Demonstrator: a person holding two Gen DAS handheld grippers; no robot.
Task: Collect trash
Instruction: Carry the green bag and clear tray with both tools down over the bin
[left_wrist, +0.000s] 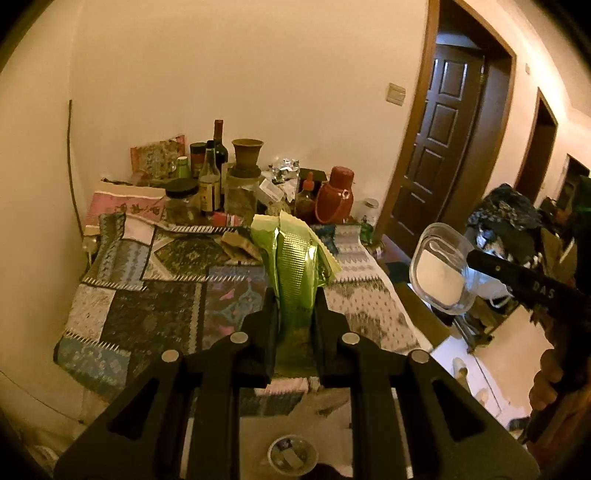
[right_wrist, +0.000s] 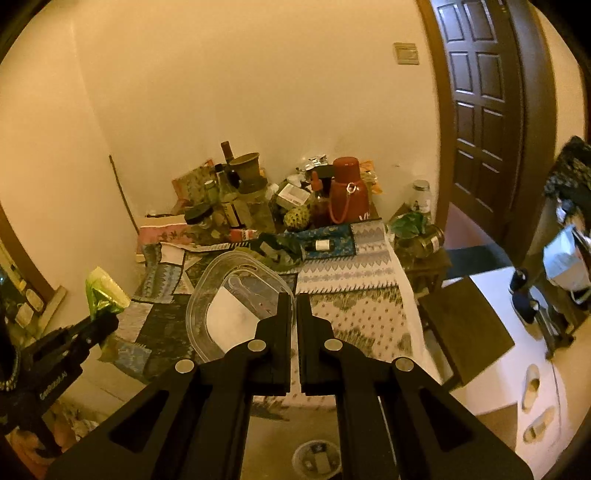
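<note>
My left gripper is shut on a crumpled green foil wrapper, which stands up between the fingers above the table. In the right wrist view the left gripper and the wrapper show at the left edge. My right gripper is shut on the rim of a clear plastic container with white paper inside. The container hangs in the air, tilted to the left of the fingers. In the left wrist view the container hangs at the tip of the right gripper, off the table's right side.
A table under a patchwork cloth carries bottles, jars and a red flask along the back wall. A small round bin sits on the floor below the grippers. A low wooden side table, slippers and a dark door are to the right.
</note>
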